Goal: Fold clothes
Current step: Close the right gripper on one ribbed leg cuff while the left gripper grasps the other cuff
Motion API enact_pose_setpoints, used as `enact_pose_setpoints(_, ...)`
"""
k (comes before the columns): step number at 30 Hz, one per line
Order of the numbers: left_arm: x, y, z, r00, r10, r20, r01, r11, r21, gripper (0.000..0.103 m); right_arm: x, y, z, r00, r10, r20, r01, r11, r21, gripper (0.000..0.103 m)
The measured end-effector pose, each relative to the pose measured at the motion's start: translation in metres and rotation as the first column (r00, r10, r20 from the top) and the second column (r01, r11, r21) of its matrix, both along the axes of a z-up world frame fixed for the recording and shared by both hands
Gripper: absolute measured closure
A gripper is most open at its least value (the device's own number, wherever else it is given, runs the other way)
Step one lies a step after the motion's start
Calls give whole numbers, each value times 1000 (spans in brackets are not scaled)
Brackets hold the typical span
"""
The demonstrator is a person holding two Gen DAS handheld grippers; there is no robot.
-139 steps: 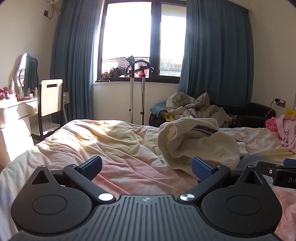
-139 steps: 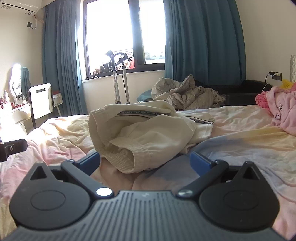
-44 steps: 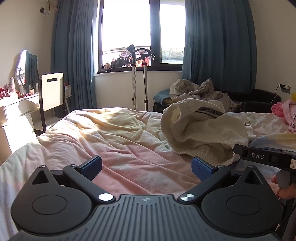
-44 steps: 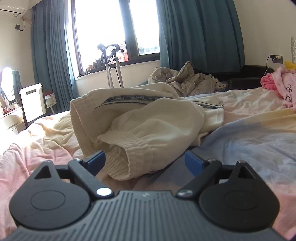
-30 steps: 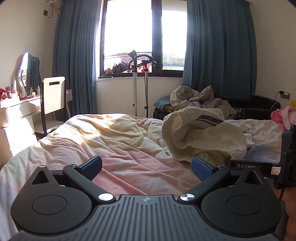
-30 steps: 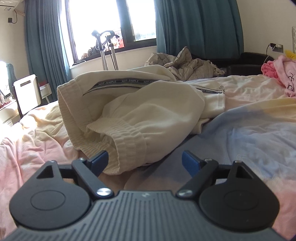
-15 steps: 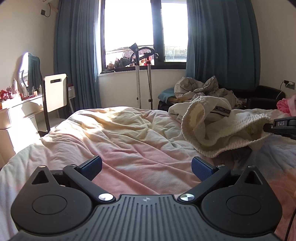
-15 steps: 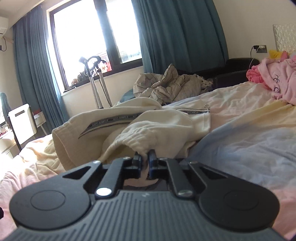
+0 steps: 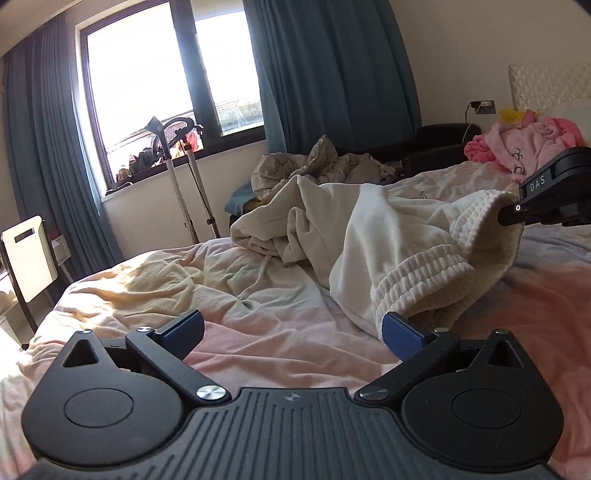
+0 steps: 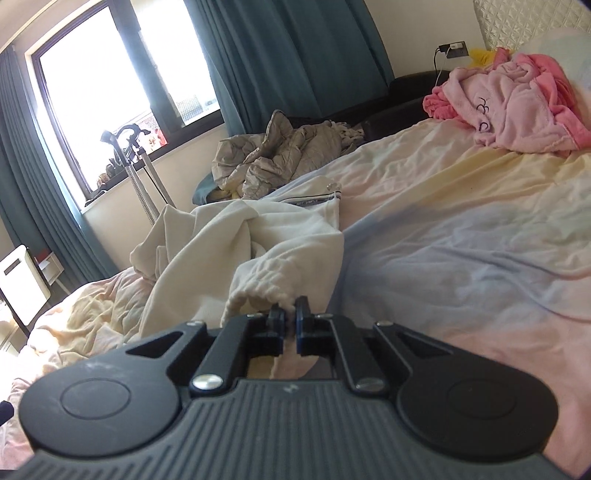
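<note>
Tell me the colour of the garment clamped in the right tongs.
Cream, off-white garment with a ribbed cuff, pinched by the right tongs; clearest in the left wrist view.

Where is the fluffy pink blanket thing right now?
The pink blanket is bunched at the far right of the bed in the right wrist view, near the headboard, far beyond the cream garment.

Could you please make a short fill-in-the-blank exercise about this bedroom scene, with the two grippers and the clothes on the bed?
1. The right gripper is shut on the ribbed hem of the ____ garment.
2. The jaws of the left gripper stand ____, with nothing between them.
3. The cream garment lies on the ____.
4. Near the headboard lies a bundle of ____ clothing.

Missing words: cream; open; bed; pink
</note>
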State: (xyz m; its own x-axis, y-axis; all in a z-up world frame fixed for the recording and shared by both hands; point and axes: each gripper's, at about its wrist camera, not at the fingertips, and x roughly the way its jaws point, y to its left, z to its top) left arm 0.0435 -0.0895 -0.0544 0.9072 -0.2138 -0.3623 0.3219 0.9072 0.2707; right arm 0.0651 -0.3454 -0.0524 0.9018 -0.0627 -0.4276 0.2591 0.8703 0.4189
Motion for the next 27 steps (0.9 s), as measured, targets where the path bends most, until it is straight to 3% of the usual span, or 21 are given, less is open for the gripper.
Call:
enact_pose_setpoints(5,9,-45,-14,994,-111,23,108,987,115,0,2,-7,-2,1000,5,12,-5,998,57,96)
enact_pose_setpoints(9,32,-68,-20,996,-76,40,68,983,172,4,5,-12,-5,1000,2,13,-3,996,87,96)
enact_pose_setpoints(11,44,-70,-16,998,-16,59,8,990,144,5,5,-14,-6,1000,-4,9,3,995,98,96)
enact_pose_setpoints(13,54,-65,-5,994,63,84,-69,996,61,5,6,-15,-8,1000,-10,1,10,995,103,96)
enact_pose_setpoints(16,69,-56,5,978,187,88,-185,982,-32,7,7,-15,-12,1000,-15,-17,16,994,111,96)
enact_pose_setpoints(18,79,-54,8,980,186,71,-183,982,-47,14,8,-14,-14,1000,-9,-26,12,993,116,96)
enact_pose_setpoints(23,94,-66,-5,987,145,67,-150,985,81,19,10,-11,-17,999,1,-41,4,995,103,95)
enact_pose_setpoints(26,92,-78,-12,998,38,47,-45,986,160,22,12,-11,-20,999,3,-53,3,995,104,94)
enact_pose_setpoints(27,91,-83,-14,999,5,45,-13,982,190,28,12,-11,-20,998,2,-57,4,994,106,94)
